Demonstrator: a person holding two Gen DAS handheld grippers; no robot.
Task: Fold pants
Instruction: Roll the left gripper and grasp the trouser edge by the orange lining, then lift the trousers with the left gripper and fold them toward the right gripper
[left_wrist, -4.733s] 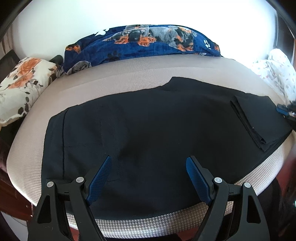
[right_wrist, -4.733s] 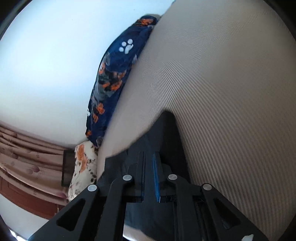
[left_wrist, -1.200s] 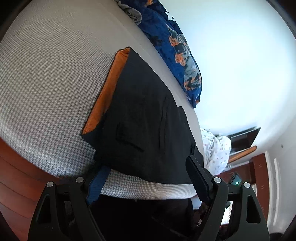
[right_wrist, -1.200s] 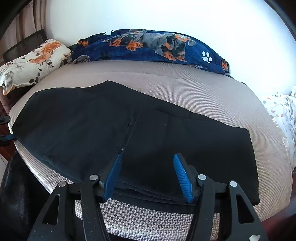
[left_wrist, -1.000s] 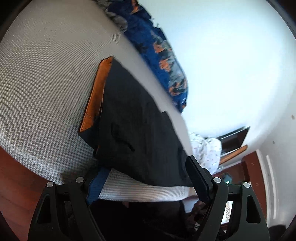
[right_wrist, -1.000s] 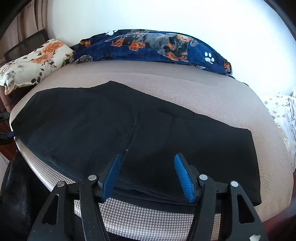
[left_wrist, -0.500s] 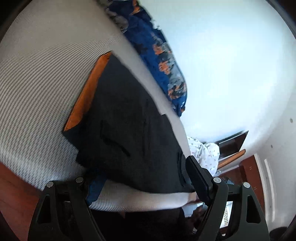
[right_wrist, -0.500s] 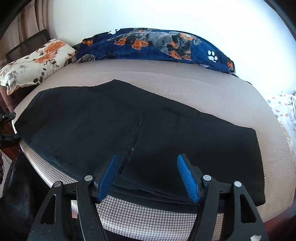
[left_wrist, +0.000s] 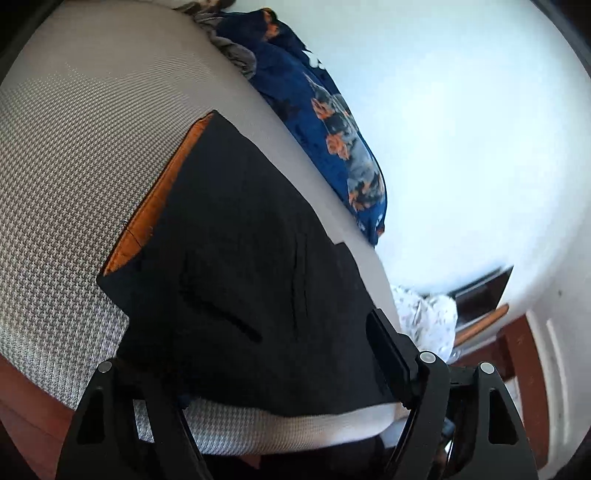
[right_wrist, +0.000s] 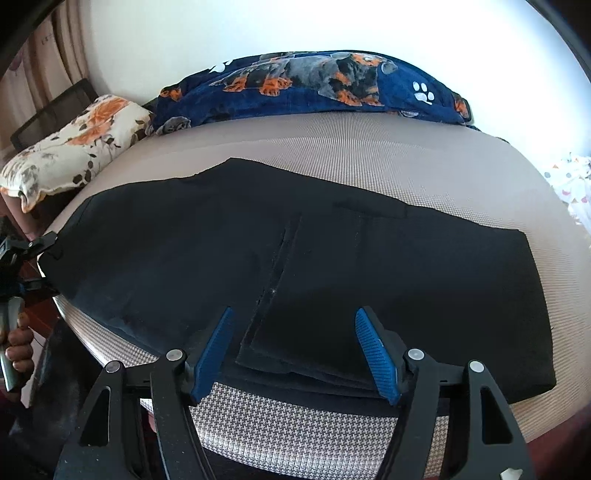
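A houndstooth-covered bed (right_wrist: 332, 435); along its far edge a blue dog-print blanket (right_wrist: 314, 85) against the white wall (right_wrist: 258, 29); a floral pillow (right_wrist: 74, 151) beside it; curtains (right_wrist: 48, 74) behind.

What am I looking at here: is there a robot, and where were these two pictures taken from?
There is no robot. A person holds a two-finger gripper in each hand, each with a wide-angle camera looking along its fingers. One picture comes from the left gripper, the other from the right gripper. Black pants lie partly folded on a bed, with a blanket and a pillow behind. The left jaws are closing around the pants' end. The right gripper is open and holds nothing.
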